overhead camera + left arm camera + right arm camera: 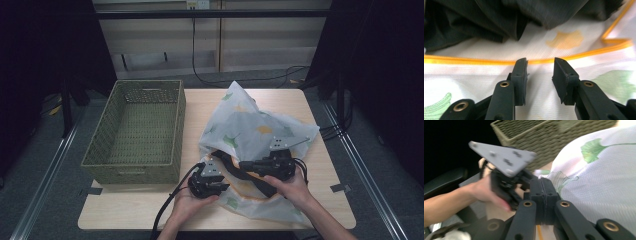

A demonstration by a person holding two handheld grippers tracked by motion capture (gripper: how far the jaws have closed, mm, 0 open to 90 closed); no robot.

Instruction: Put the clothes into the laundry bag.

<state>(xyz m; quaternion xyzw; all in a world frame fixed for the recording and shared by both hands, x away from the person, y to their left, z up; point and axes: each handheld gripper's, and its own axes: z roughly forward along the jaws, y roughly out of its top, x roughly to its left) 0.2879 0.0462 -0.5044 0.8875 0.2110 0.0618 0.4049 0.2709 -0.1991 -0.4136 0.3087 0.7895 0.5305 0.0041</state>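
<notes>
High view: a white mesh laundry bag printed with green and yellow ginkgo leaves lies crumpled on the right half of the wooden desk. Its orange-trimmed mouth faces the person, and a dark garment shows inside that opening. A woven olive basket stands just beside the bag on the left. The left gripper sits at the bag's near-left edge, held in the person's left hand. The right gripper lies across the bag's mouth, pointing left, held in the right hand.

Left gripper view: the two black fingers stand apart with a clear gap between them, and nothing is caught in it. They hover over the white mesh, their tips just short of the orange trim that runs across the picture. Beyond the trim lies the folded dark garment, and a yellow leaf print sits on the mesh near it.

Right gripper view: the fingers are pressed flat together, with the bag's edge, mesh and a strip of orange trim, running into them from the right and below. The other gripper, with its grey three-cornered plate, is near on the left, and the basket stands behind.
</notes>
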